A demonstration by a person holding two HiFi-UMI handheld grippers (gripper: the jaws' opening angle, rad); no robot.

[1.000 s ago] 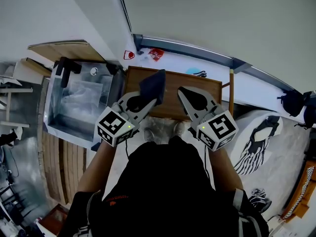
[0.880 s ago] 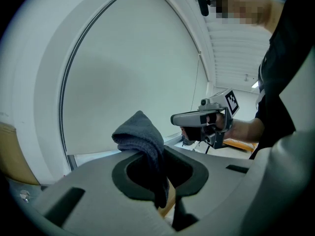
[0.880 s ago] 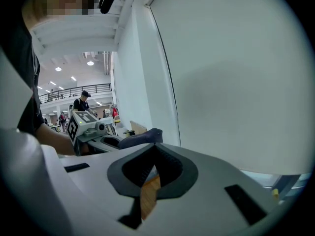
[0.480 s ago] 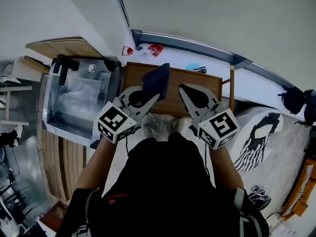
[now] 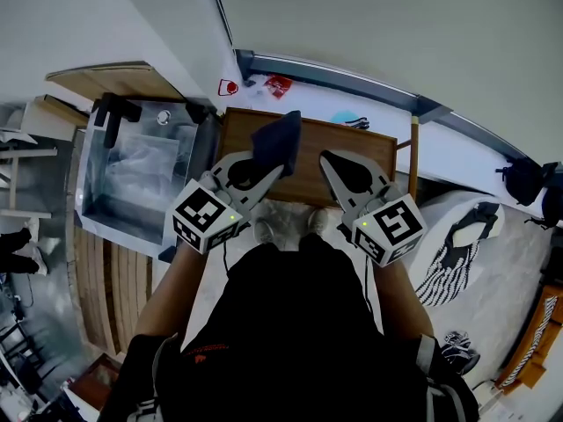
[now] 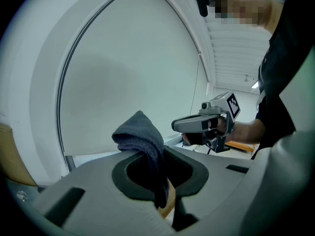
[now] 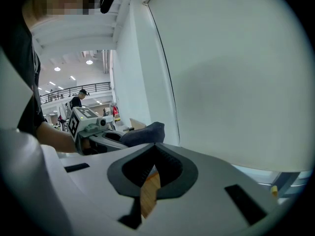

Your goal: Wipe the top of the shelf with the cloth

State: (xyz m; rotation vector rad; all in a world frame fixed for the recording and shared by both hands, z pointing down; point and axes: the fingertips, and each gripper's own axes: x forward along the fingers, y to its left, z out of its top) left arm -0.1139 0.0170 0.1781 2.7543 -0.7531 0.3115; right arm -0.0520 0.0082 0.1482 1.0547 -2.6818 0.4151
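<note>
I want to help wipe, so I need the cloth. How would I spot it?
Find the brown wooden shelf by the white wall. Over its left part, the left gripper pinches the cloth in its fingers. It is the only soft, dark blue-grey thing there; the right gripper next to it holds nothing.

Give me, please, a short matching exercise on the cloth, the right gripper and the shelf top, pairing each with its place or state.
Things:
1. cloth
2. right gripper
3. shelf top

Places or states:
A. brown wood, below both grippers
B. pinched in the left gripper
C. jaws together, holding nothing

Pairs: 1-B, 2-C, 3-A.
</note>
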